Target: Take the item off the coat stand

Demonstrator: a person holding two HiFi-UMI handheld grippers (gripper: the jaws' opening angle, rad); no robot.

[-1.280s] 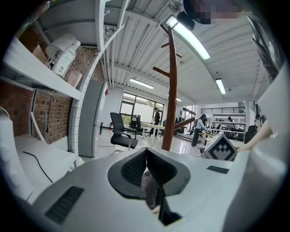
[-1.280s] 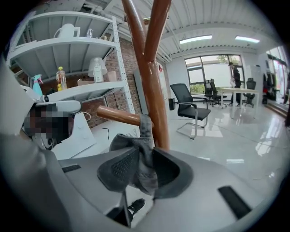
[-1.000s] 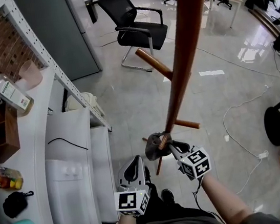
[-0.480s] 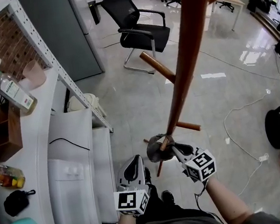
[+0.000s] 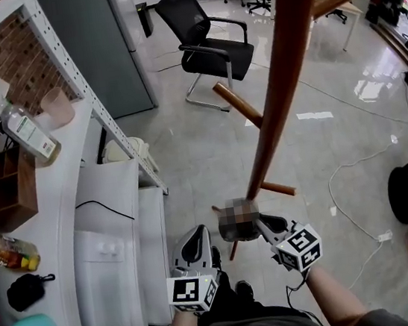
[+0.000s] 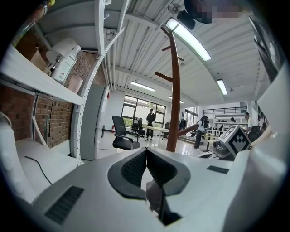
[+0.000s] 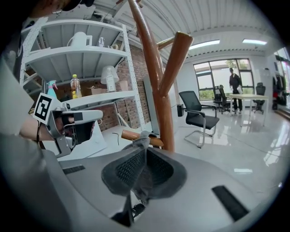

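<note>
The right gripper [image 7: 144,153] is pinching the grey cloth [image 7: 140,138] on the low peg [image 7: 128,135] of the coat stand [image 7: 163,113], readying to lift it off. The left gripper [image 6: 146,153], fingers together, is idling beside the stand.

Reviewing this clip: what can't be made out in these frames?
Grey item: head view, a mosaic patch covers it; right gripper view, only a fold shows between the closing jaws, so its kind is unclear.
Coat stand: top cut off by the head view's upper edge.
Bottle label: head view, too small to read.
</note>
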